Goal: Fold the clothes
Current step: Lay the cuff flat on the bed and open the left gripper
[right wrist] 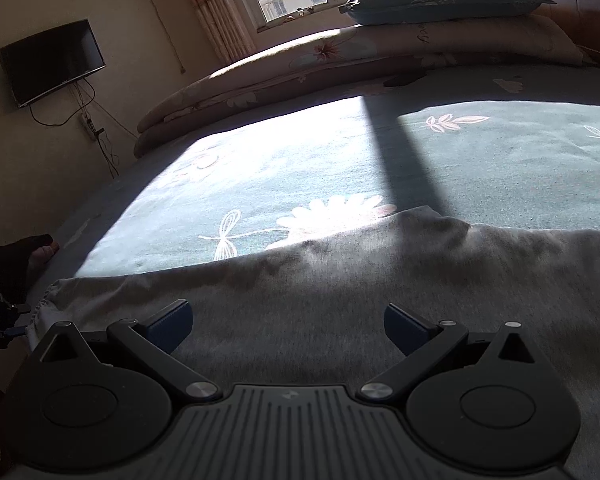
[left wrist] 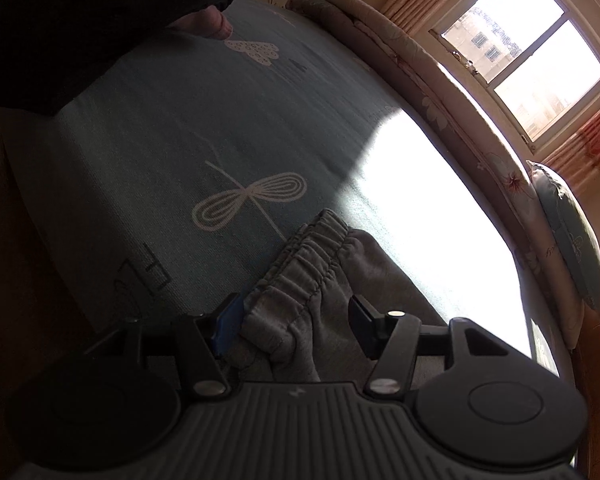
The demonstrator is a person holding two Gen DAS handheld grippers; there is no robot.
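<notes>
My left tool (left wrist: 296, 326) sits low in the frame, its jaws apart around the elastic waistband of the grey trousers (left wrist: 320, 280), pads not pressing. My right tool (right wrist: 288, 330) hovers spread wide over the same trousers (right wrist: 340, 280), spread flat across the lower frame on the teal bed (right wrist: 340, 168)

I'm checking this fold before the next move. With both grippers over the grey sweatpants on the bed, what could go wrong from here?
1. The left gripper stands open around the bunched elastic waistband of the grey sweatpants; closing there may catch only some layers, leaving a crooked fold.
2. The right gripper is open over flat cloth, so it may pinch the teal patterned bedsheet too.
3. The bright sun patch washes out the sweatpants' edge.
</notes>
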